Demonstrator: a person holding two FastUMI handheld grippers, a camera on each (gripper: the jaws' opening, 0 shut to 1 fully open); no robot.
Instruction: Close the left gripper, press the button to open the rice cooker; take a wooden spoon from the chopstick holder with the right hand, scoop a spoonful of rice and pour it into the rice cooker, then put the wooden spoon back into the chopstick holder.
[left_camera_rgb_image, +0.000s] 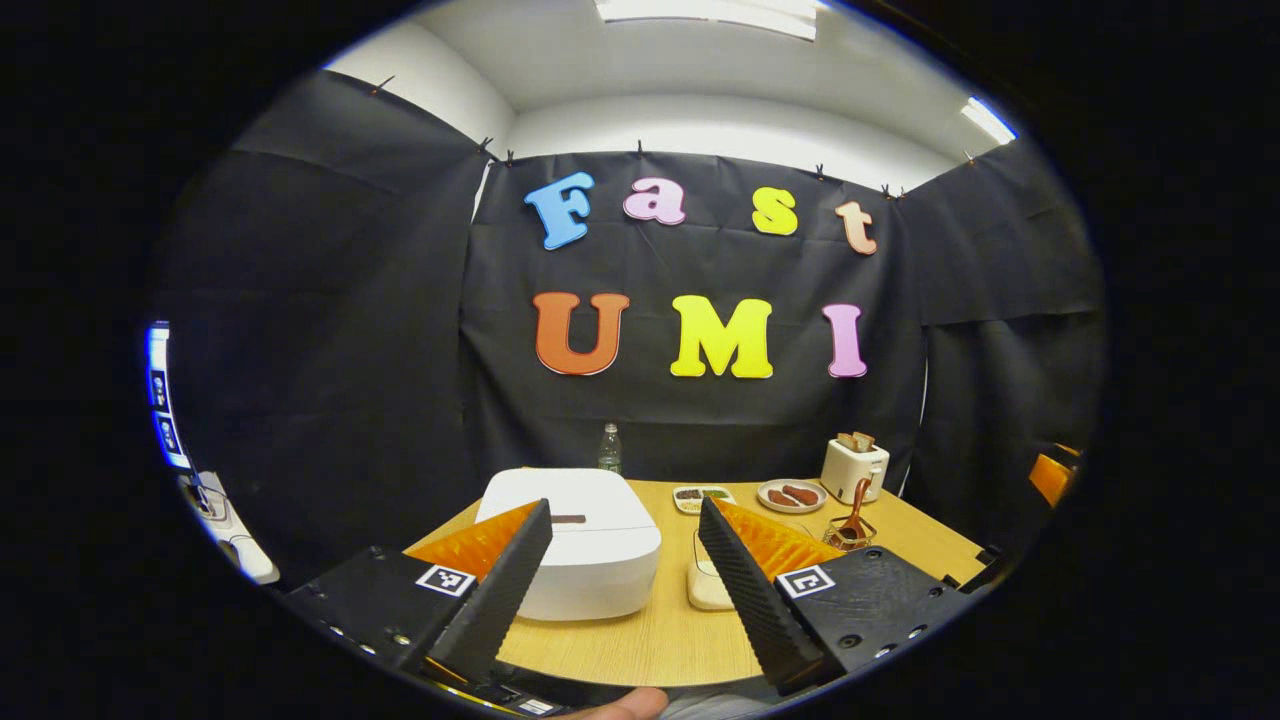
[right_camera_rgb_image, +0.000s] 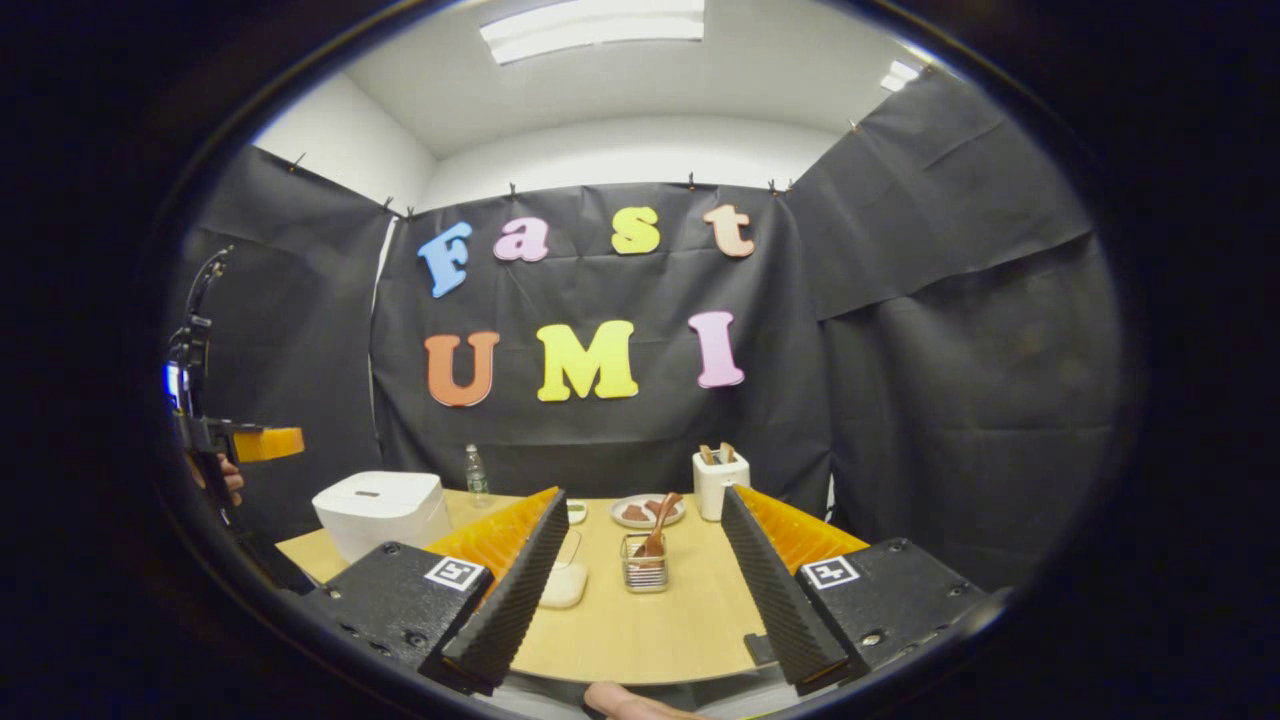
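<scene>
two grippers up and both held back from the light wooden table (left_camera_rgb_image: 640, 640), nothing in either one. in the left gripper view, the left gripper (left_camera_rgb_image: 625, 575) has its jaws spread wide, and right between them sits the white, rounded rice cooker (left_camera_rgb_image: 580, 545), lid down, dark button strip on top facing us. just to its right, a shallow cream-coloured rice dish (left_camera_rgb_image: 708, 590) lies flat on the wood, partly tucked behind the right-hand finger. further right stands the small wire chopstick holder (left_camera_rgb_image: 850, 535) with the brown wooden spoon (left_camera_rgb_image: 858, 505) upright in it, leaning a touch. at the back edge: a clear plastic bottle (left_camera_rgb_image: 610, 448), a small divided snack tray (left_camera_rgb_image: 702, 496), a round plate with sausages (left_camera_rgb_image: 791, 495) and a cream toaster with bread slices (left_camera_rgb_image: 854, 466)

over to the right gripper view: the right gripper (right_camera_rgb_image: 640, 585) is also splayed open, and the chopstick holder sits almost dead centre between its fingers, well apart from them, spoon handle poking up towards the plate. rice cooker off to the left, rice dish near the left finger. at the far left edge the other gripper hangs in the air, a hand (right_camera_rgb_image: 228, 478) on its grip
</scene>
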